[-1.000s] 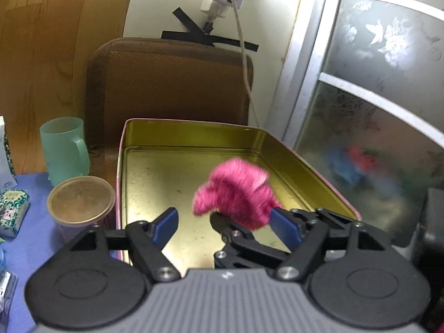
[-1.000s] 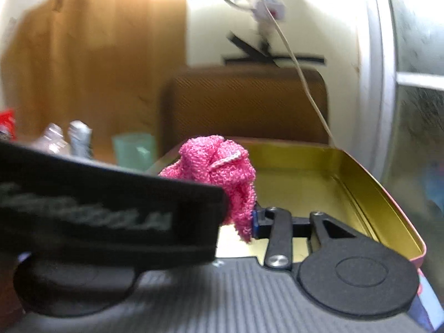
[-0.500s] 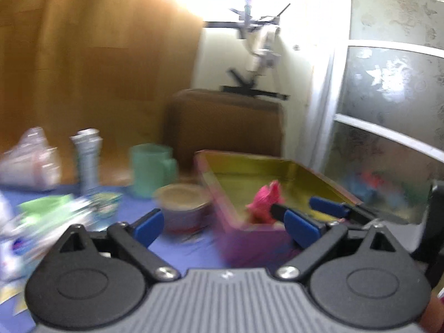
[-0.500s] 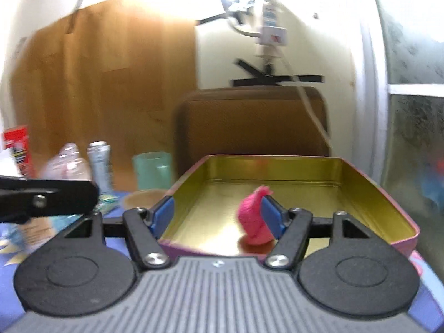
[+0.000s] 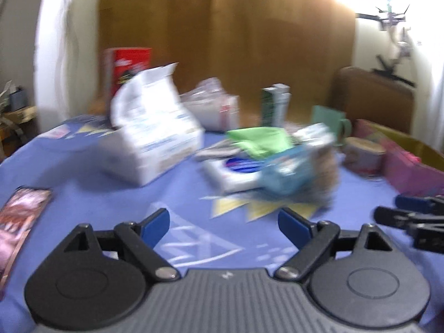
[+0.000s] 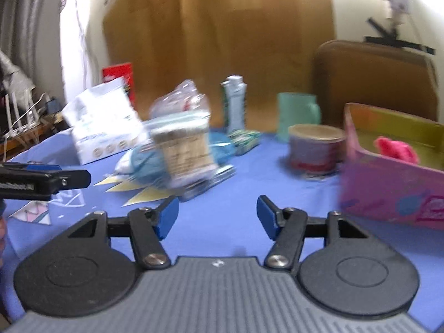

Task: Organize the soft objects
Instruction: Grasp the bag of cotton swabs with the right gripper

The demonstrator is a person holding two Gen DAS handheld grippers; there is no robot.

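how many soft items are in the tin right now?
1 visible: the pink knitted piece lies in the tin at the right wrist view's right edge, behind the pink front wall. That wall hides part of the floor, so more could be there.

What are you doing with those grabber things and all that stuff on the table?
A person is tidying soft things with two grabbers. The pink fluffy thing already lies in the tin. Both the left gripper and the right gripper are open and empty, their jaws just closing a little. They now face the pile on the blue tablecloth, probably looking for the next soft thing.
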